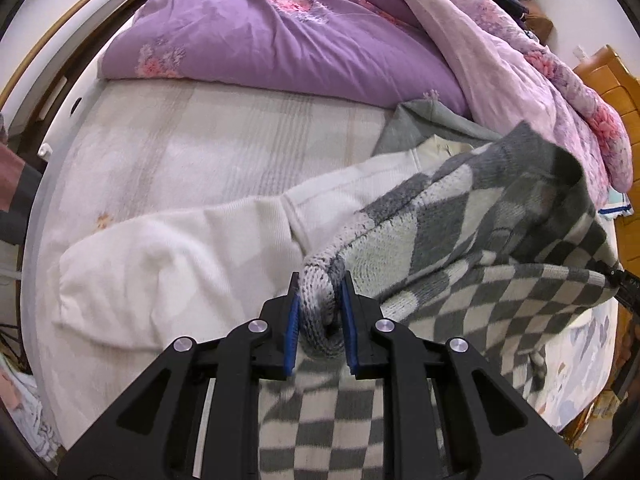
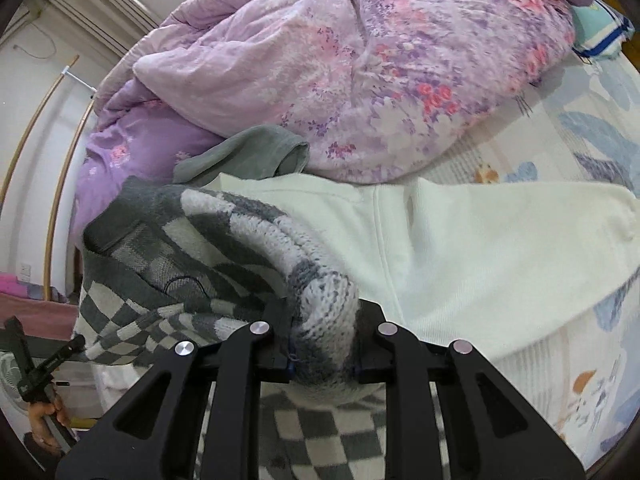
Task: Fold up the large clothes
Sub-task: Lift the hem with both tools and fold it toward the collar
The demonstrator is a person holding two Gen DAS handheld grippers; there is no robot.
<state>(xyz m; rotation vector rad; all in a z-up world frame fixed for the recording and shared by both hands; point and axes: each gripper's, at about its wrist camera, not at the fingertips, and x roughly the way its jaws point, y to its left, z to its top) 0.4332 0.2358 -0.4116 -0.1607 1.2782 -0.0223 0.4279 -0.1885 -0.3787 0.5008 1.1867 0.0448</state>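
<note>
A grey-and-white checked knit sweater (image 1: 472, 240) hangs lifted above the bed, stretched between both grippers. My left gripper (image 1: 320, 284) is shut on a bunched knit edge of it, the blue pads (image 1: 294, 320) pressing from both sides. In the right wrist view the same sweater (image 2: 192, 240) droops leftward, and my right gripper (image 2: 326, 316) is shut on another bunched edge that hides its fingertips. A cream white garment (image 1: 180, 264) lies spread flat on the bed beneath the sweater, its sleeve (image 2: 500, 248) reaching right. A grey-green garment (image 2: 248, 156) lies behind it.
A purple floral duvet (image 1: 280, 28) is heaped across the far side of the bed (image 1: 160, 140); its pink floral side (image 2: 360, 68) rises behind the clothes. A wooden cabinet (image 1: 612, 92) stands at the right. The other gripper and a hand (image 2: 44, 412) show at lower left.
</note>
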